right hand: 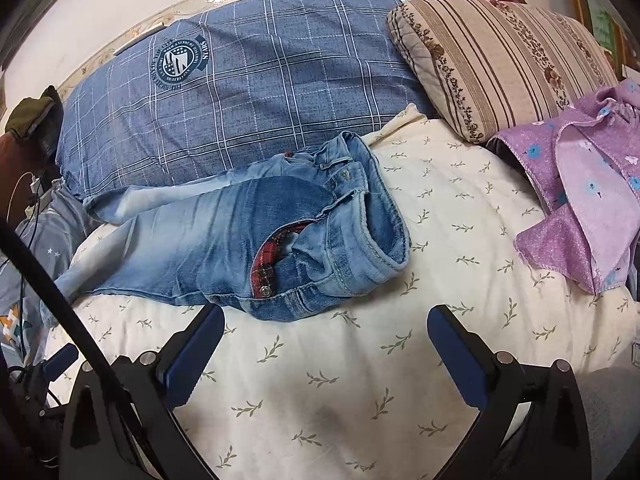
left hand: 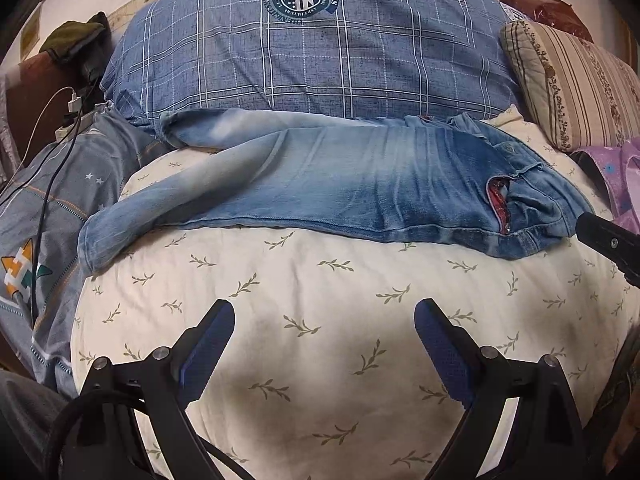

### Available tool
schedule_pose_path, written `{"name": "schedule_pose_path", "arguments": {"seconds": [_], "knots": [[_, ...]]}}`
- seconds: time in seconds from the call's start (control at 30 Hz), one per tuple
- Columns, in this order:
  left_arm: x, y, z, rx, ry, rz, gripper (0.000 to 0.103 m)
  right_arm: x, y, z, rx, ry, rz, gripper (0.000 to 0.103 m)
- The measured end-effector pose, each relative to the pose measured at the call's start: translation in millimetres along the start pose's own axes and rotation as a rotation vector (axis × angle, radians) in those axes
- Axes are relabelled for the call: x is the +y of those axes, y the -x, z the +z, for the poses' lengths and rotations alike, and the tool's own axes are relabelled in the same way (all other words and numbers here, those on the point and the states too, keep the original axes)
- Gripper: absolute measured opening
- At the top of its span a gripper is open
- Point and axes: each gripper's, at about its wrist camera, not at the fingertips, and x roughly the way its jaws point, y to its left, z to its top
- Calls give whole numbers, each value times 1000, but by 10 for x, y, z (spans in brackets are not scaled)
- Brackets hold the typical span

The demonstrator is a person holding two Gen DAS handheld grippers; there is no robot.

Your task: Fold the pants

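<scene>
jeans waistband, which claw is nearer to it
Right. The right claw is open just short of the jeans waistband, its tips almost at the denim edge. The left claw, also open, sits further along over the sheet, facing the legs.

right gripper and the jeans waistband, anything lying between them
Nothing: only bare leaf-print sheet separates the open right gripper from the jeans waistband, shown in the right wrist view.

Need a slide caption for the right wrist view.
Open right gripper hovers near the waistband of unfolded jeans on a leaf-print sheet.
</scene>
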Motion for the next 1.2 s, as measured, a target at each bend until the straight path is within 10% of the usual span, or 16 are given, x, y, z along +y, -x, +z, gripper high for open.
{"name": "schedule_pose_path", "arguments": {"seconds": [1.2], "knots": [[141,79,72,-1,71,-53,93,-73,149,86,-24,-9,20,101]]}}
